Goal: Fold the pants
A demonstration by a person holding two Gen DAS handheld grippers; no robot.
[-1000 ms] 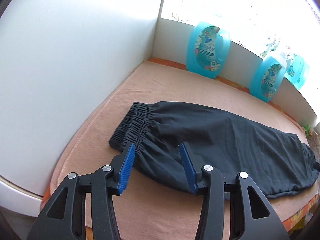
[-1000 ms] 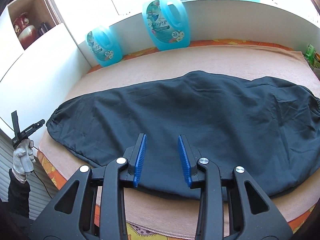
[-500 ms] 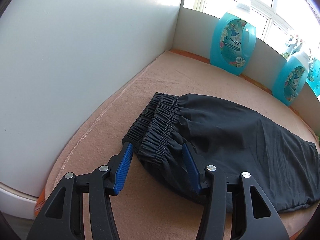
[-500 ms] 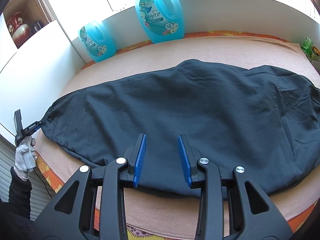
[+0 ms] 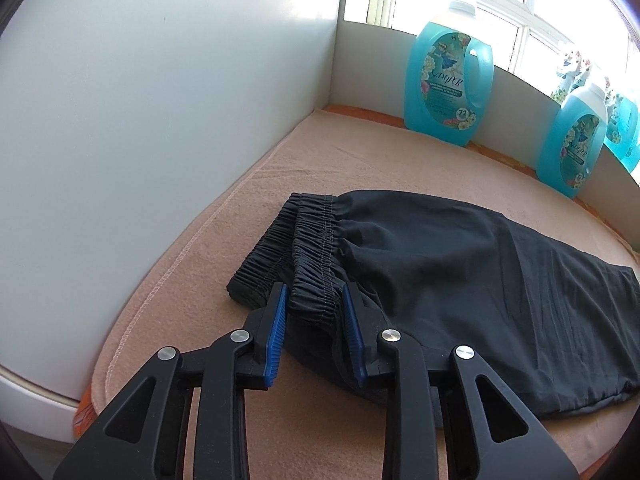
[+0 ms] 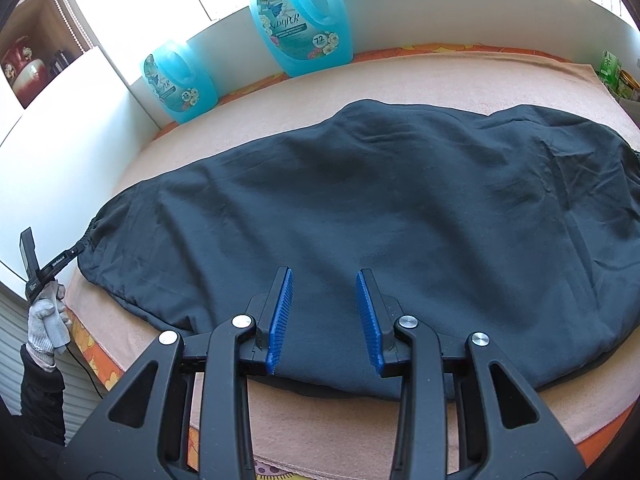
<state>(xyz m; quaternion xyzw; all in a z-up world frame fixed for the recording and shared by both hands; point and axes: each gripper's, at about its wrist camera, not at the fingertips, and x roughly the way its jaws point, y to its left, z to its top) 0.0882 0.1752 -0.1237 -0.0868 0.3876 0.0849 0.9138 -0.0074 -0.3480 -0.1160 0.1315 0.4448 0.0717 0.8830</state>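
Note:
Black pants (image 5: pixel 460 280) lie flat lengthwise on a peach blanket (image 5: pixel 320 152). Their gathered elastic end (image 5: pixel 316 240) points toward me in the left wrist view. My left gripper (image 5: pixel 314 292) has its jaws closing on the near corner of that elastic band, and the blue pads (image 5: pixel 276 332) touch the fabric on both sides. In the right wrist view the pants (image 6: pixel 380 200) fill the middle. My right gripper (image 6: pixel 323 276) hangs open just over their near long edge, with fabric below the gap. The left gripper (image 6: pixel 60 260), held by a gloved hand (image 6: pixel 44 320), shows at the far left.
Turquoise detergent bottles (image 5: pixel 448 68) (image 5: pixel 576 140) (image 6: pixel 300 20) (image 6: pixel 180 80) stand along the back ledge under the window. A white wall (image 5: pixel 160 120) bounds the left end. A green box (image 6: pixel 610 68) sits at the far right. The blanket's front edge (image 6: pixel 320 452) lies just below my right gripper.
My left gripper came in onto the elastic end and its jaws narrowed around the band. My right gripper sank slightly toward the pants, its jaws unchanged.

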